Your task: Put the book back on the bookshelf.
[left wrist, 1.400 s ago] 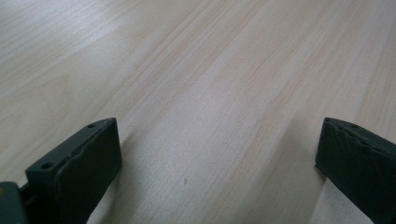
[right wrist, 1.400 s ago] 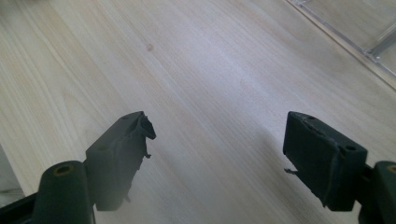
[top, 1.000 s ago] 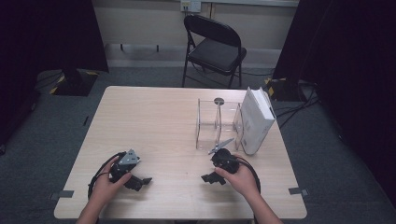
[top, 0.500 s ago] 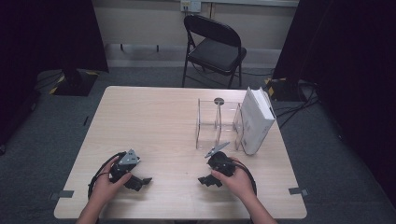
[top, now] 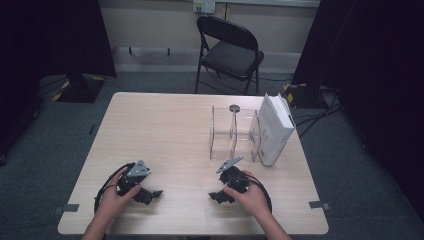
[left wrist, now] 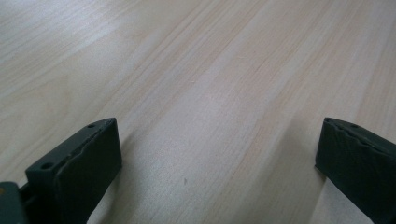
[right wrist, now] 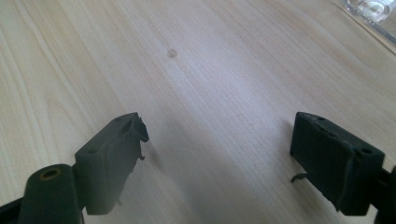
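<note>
Overhead, white box (top: 274,129) beside clear rack (top: 234,132), left gripper (left wrist: 219,163) and right gripper (right wrist: 217,154) both spread over bare table (top: 170,130)

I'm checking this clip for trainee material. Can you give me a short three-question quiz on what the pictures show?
1. True or false: the left gripper is shut on a block.
2. What stands nearest the right gripper: A) clear acrylic rack, B) folding chair, C) white book?
3. Fill in: the white book leans against the rack's ____ end, as the high view shows it.

Key
1. False: in the left gripper view its jaws stand wide apart over the bare table.
2. A.
3. Right.
</note>
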The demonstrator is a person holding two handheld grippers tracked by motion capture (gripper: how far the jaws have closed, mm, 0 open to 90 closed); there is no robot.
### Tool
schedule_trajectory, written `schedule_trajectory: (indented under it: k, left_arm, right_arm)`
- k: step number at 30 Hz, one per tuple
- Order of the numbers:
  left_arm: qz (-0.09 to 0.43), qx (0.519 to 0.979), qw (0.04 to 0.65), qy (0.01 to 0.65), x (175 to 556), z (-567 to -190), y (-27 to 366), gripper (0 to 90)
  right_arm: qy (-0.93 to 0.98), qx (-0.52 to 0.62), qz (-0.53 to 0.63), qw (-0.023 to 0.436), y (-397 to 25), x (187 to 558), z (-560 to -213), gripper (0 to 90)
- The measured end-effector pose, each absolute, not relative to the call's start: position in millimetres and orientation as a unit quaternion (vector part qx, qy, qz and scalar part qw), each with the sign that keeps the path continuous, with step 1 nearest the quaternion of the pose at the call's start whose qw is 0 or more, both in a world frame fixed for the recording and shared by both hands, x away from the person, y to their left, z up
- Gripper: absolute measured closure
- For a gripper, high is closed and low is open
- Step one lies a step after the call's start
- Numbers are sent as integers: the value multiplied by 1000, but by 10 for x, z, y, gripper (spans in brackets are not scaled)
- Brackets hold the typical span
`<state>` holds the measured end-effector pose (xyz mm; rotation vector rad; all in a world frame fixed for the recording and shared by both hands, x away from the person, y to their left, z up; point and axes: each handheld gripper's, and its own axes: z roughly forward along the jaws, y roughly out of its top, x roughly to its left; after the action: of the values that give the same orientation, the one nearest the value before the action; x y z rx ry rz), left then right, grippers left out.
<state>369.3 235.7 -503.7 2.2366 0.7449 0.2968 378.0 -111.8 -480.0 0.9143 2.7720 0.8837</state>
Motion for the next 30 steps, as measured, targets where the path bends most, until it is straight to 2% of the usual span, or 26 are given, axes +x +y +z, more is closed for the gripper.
schedule_trajectory:
  k: [9, 30]
  left_arm:
    - [116, 873, 374, 291, 3692, -5038, 2357, 0]
    - [116, 873, 374, 291, 3692, -5038, 2356, 0]
  right_arm:
    - [908, 273, 305, 91, -1088, 3706, -4874, 130]
    - [879, 276, 371, 113, -1138, 3643, -5001, 109]
